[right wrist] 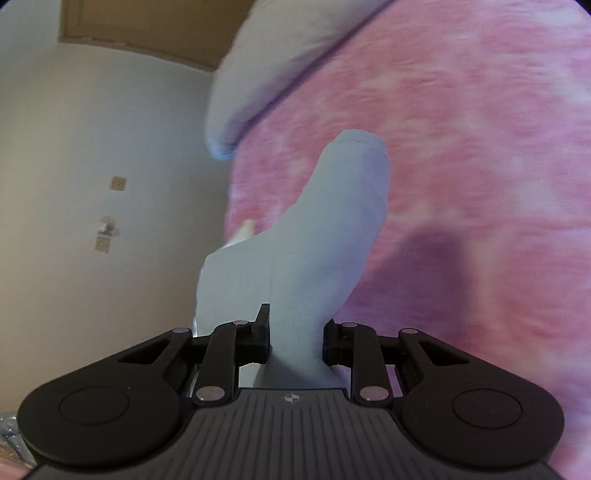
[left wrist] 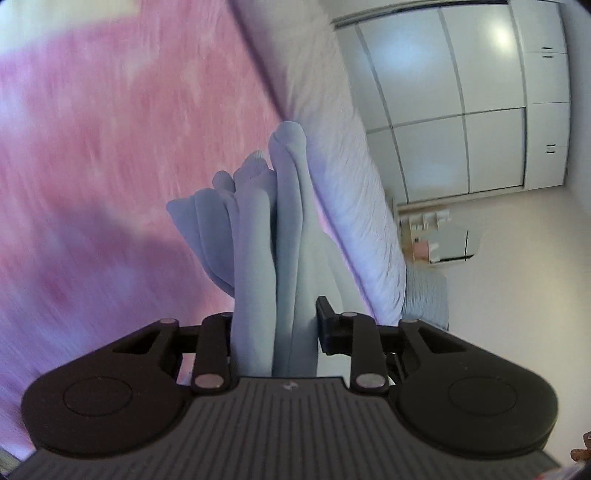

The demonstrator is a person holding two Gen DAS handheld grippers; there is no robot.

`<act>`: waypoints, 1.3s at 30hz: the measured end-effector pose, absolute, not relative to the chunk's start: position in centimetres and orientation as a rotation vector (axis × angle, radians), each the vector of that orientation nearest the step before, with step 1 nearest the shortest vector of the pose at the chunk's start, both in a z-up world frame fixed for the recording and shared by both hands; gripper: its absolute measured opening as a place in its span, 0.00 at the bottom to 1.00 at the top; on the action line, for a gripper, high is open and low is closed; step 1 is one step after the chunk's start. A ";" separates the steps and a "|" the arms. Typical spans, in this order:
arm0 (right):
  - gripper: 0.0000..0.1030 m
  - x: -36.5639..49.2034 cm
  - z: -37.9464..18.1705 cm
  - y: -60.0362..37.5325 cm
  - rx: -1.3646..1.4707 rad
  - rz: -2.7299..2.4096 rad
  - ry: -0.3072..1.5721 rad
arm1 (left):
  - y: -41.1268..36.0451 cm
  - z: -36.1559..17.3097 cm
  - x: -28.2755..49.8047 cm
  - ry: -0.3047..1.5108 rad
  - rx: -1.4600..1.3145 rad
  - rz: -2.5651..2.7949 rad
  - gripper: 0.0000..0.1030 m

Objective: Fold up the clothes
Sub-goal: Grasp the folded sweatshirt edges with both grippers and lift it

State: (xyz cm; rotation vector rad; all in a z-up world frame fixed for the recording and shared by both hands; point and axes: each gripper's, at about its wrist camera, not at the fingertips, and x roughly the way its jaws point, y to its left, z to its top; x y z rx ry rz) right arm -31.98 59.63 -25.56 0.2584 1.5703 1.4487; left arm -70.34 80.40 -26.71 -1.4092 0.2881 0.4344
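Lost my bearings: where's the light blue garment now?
The light blue garment is pinched in both wrist views, bunched between each gripper's jaws, lifted over the pink bedspread.

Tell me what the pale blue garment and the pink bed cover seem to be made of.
Pale blue garment: fine knit, probably cotton jersey, matte; faint ribbing shows and it drapes in soft rolls. Pink bed cover: soft mottled fabric, perhaps fleece or brushed cotton; motion blur leaves this open.

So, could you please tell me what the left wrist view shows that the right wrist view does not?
Only the left wrist view shows the white wardrobe doors and several bunched folds of cloth. Only the right wrist view shows a bare wall and a wooden frame. Both share the pale blue garment, clamped in the left hand-held gripper and the right hand-held gripper, above the pink bedspread.
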 end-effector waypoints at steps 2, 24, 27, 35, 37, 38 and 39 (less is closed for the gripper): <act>0.24 -35.4 -24.6 63.0 0.284 1.486 1.553 | 84.1 -25.5 -73.9 0.281 -1.373 0.435 0.24; 0.24 -65.9 -31.5 90.5 0.288 1.488 1.436 | 111.4 -34.4 -98.9 0.358 -1.261 0.454 0.24; 0.25 -66.9 -33.7 91.0 0.228 1.465 1.426 | 111.6 -36.9 -99.5 0.343 -1.284 0.422 0.25; 0.36 -67.8 -34.0 90.5 0.151 1.367 1.427 | 111.2 -35.8 -100.3 0.392 -1.254 0.449 0.29; 0.46 -67.7 -32.8 91.1 0.080 1.327 1.421 | 110.3 -33.5 -100.7 0.424 -1.208 0.510 0.27; 0.47 -67.7 -31.9 91.0 0.037 1.313 1.401 | 109.6 -32.0 -101.3 0.434 -1.187 0.558 0.27; 0.47 -67.8 -30.9 90.9 -0.010 1.302 1.375 | 108.9 -30.5 -101.9 0.444 -1.164 0.606 0.27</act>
